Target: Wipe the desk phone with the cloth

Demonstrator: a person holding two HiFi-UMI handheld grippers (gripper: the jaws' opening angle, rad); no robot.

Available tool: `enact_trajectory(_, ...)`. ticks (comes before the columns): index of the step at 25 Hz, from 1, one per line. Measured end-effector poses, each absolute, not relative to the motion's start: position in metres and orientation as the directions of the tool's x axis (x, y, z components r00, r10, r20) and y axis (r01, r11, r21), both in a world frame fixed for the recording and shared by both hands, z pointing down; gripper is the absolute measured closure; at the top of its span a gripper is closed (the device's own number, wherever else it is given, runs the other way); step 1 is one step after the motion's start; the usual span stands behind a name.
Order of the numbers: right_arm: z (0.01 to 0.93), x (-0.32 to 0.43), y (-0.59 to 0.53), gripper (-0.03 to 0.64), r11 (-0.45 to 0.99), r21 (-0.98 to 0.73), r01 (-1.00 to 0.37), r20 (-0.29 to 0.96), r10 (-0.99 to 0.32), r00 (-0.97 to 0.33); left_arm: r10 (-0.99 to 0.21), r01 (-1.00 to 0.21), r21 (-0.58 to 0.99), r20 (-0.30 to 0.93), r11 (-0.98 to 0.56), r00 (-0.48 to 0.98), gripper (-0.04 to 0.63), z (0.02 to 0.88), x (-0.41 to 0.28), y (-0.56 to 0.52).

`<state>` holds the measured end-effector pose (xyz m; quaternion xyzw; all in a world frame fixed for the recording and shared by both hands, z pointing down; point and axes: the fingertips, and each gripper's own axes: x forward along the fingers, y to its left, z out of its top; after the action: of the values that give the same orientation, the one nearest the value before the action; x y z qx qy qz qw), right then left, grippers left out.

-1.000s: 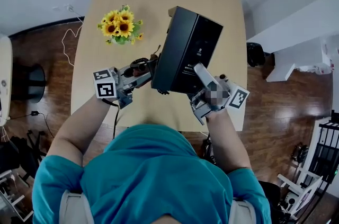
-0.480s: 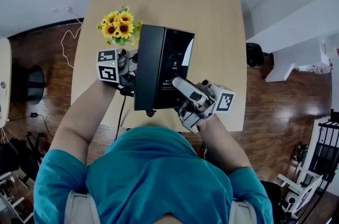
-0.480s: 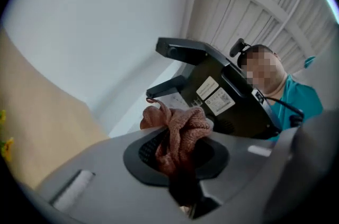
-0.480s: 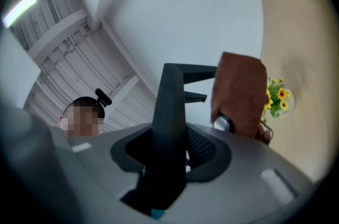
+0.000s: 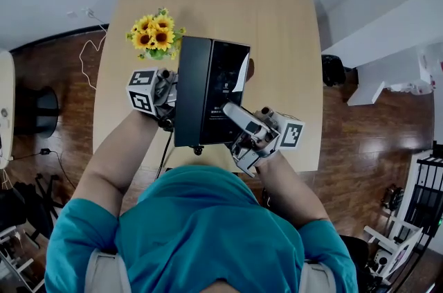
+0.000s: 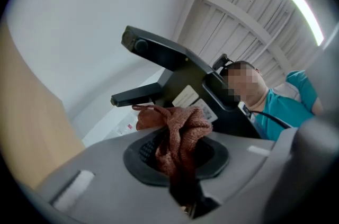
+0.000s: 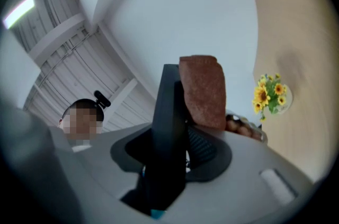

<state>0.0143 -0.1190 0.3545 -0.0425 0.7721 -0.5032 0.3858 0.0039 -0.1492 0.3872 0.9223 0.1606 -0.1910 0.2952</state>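
Above the wooden table [image 5: 208,1], both forearms angle forward and up: right gripper [image 5: 233,120] clamps the desk phone [image 5: 211,87] by its edge, left gripper [image 5: 168,96] pinches the cloth [image 6: 177,133] at its side.

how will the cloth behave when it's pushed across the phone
Likely floppy: the cloth sits in loose bunched folds at the left gripper, so it should crumple rather than stay flat. Its coarse knit looks grippy, so it may drag on the phone rather than slide. It is probably very light too.
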Motion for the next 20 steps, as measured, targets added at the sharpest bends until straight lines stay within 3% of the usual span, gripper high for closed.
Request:
enact_trajectory(4, 0.357, 0.016, -0.119, 0.459, 0.474, -0.815, 0.334, -0.553, -0.462, -0.694, 0.208, 0.414, 0.473, -0.427, -0.778, 0.88, 0.528, 0.388, -0.001, -0.15)
enact_trajectory(10, 0.374, 0.017, -0.119, 0.459, 0.472, -0.835, 0.282, -0.505, -0.454, -0.734, 0.127, 0.388, 0.513, -0.471, -0.766, 0.873, 0.528, 0.379, 0.003, -0.18)
enact_trajectory(16, 0.379, 0.013, -0.109, 0.459, 0.496, -0.84, 0.221, -0.455, -0.42, -0.786, 0.121, 0.333, 0.526, -0.396, -0.783, 0.91, 0.528, 0.396, 0.021, -0.169)
enact_trajectory(20, 0.387, 0.031, -0.081, 0.459, 0.5, -0.851, 0.158, -0.392, -0.405, -0.826, 0.144, 0.24, 0.512, -0.22, -0.825, 0.965, 0.526, 0.41, 0.023, -0.172)
